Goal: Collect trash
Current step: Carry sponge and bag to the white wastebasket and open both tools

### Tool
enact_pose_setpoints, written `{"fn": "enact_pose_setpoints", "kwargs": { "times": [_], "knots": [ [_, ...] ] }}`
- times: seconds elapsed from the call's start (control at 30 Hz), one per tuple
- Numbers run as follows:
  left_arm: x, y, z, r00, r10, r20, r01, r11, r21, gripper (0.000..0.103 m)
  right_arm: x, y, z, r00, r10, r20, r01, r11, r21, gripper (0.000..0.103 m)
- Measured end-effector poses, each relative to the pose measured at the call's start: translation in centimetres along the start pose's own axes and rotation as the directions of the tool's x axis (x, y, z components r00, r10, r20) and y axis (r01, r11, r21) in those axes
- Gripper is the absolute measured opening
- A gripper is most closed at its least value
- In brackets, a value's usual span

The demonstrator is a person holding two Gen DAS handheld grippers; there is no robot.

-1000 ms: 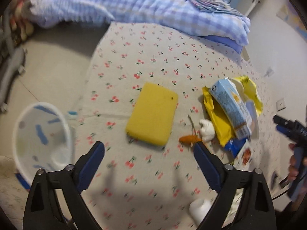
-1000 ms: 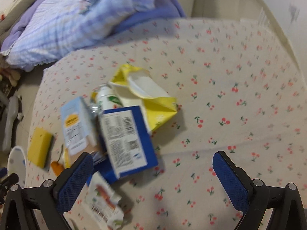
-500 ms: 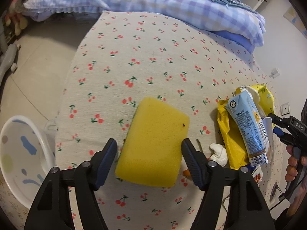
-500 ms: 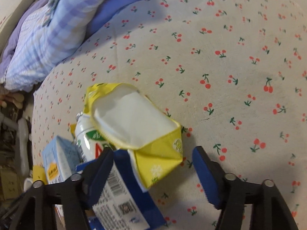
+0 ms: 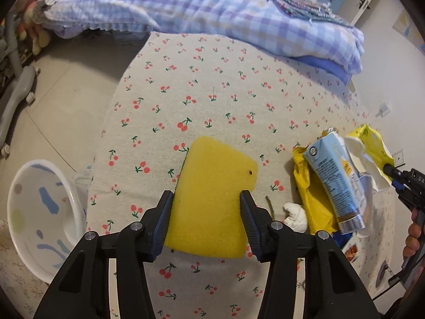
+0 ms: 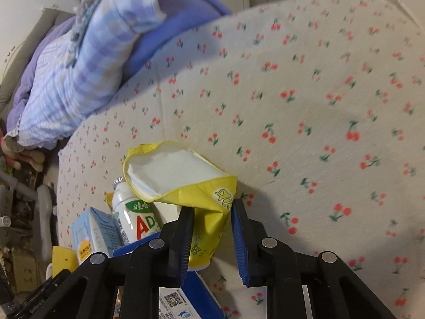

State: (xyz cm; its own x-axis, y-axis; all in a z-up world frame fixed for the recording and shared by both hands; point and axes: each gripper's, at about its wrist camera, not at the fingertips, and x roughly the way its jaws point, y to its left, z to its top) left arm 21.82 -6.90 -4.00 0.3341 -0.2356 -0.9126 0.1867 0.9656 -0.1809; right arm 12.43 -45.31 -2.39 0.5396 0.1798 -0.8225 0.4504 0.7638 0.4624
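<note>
Left wrist view alone shows a white bin [image 5: 39, 212] on the floor beside the bed [image 5: 239, 85]. Left gripper [image 5: 205, 203]: fingers clamped on the yellow sponge's [image 5: 215, 196] long edges, sponge flat on the bed. Right gripper [image 6: 212, 212]: fingers close around the crumpled yellow carton [image 6: 186, 183], contact unclear; only this view shows the white bottle [image 6: 132, 212] behind.

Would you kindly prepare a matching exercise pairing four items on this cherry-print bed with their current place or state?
Things:
1. yellow sponge
2. yellow carton
3. light blue carton
4. white bin

Places or states:
A. on the floor beside the bed
B. lying on a yellow wrapper
C. between the left gripper's fingers
D. torn open, between the right gripper's fingers

Pairs: 1-C, 2-D, 3-B, 4-A
</note>
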Motion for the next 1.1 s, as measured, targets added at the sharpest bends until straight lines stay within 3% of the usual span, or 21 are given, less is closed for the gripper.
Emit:
{"fn": "enact_pose_setpoints", "kwargs": {
  "times": [0.37, 0.6, 0.93, 1.1],
  "knots": [
    [-2.9, 0.0, -0.7, 0.998, -0.027, 0.065, 0.030, 0.999, -0.040, 0.051, -5.1, 0.9, -0.5, 0.994, 0.046, 0.098, -0.047, 0.999, 0.003, 0.022],
    [-5.3, 2.6, -1.5, 0.994, -0.029, 0.101, 0.037, 0.996, -0.079, 0.051, -7.6, 4.7, -1.8, 0.984, 0.124, 0.129, -0.115, 0.991, -0.071, 0.022],
    [-7.3, 11.7, -3.3, 0.993, 0.064, 0.104, -0.043, 0.981, -0.190, 0.051, -4.3, 15.6, -6.9, 0.971, 0.238, -0.014, -0.233, 0.936, -0.264, 0.023],
    [-7.8, 17.0, -4.5, 0.990, 0.108, 0.093, -0.081, 0.964, -0.253, 0.051, -0.9, 20.5, -9.9, 0.968, 0.230, -0.098, -0.249, 0.908, -0.338, 0.023]
  ]
}}
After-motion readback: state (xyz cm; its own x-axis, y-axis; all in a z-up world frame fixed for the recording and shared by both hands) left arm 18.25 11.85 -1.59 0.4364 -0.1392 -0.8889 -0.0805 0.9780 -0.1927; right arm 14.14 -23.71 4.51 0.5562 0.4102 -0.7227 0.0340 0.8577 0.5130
